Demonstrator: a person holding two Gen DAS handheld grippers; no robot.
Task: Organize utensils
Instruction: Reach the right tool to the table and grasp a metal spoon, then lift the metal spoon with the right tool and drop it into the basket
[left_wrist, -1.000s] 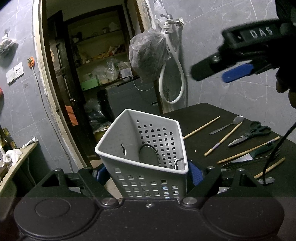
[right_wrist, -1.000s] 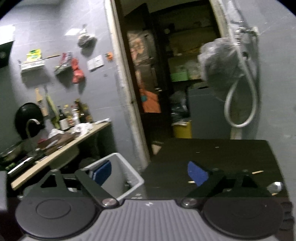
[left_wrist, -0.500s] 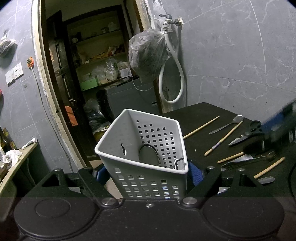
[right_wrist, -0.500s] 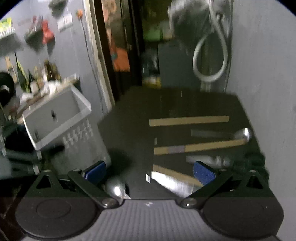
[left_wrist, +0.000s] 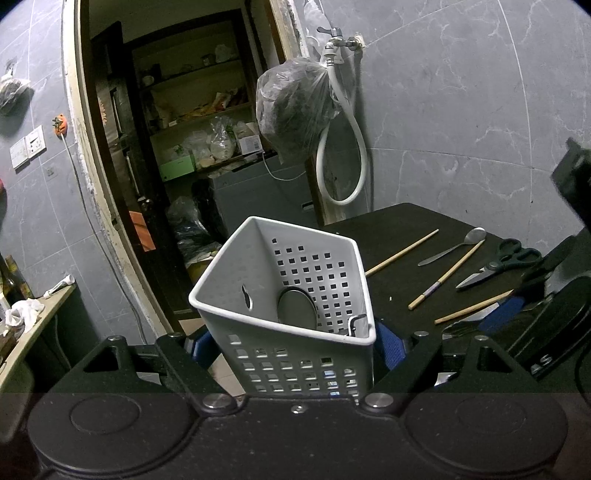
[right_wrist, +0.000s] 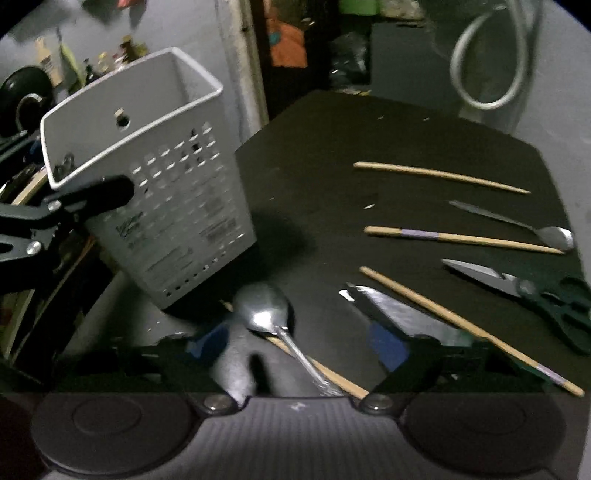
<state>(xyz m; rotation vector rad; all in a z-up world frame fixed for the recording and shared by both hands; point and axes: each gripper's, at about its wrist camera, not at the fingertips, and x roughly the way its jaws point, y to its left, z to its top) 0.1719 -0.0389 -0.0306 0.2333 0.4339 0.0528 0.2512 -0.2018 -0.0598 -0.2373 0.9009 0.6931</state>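
My left gripper (left_wrist: 295, 347) is shut on a white perforated basket (left_wrist: 288, 295), tilted at the black table's left edge; its blue pads (left_wrist: 388, 343) press on both sides. A dark round-ended utensil (left_wrist: 295, 306) leans inside. In the right wrist view the basket (right_wrist: 155, 184) stands at upper left. My right gripper (right_wrist: 295, 345) points down at the table and its jaws are closing. A large metal spoon (right_wrist: 264, 310) lies between them, untouched by the pads, on top of a chopstick. The right gripper (left_wrist: 546, 306) also shows low at the right of the left wrist view.
On the black table (right_wrist: 332, 147) lie a knife (right_wrist: 391, 310), green-handled scissors (right_wrist: 517, 286), a small spoon (right_wrist: 554, 236) and several chopsticks (right_wrist: 439, 176). A grey tiled wall with a hose (left_wrist: 343, 158) and a hanging bag (left_wrist: 291, 107) stands behind. A doorway opens at the left.
The right gripper has come down from high at the upper right, tilted downward, and now hangs low over the large spoon. The left gripper and basket have not moved.
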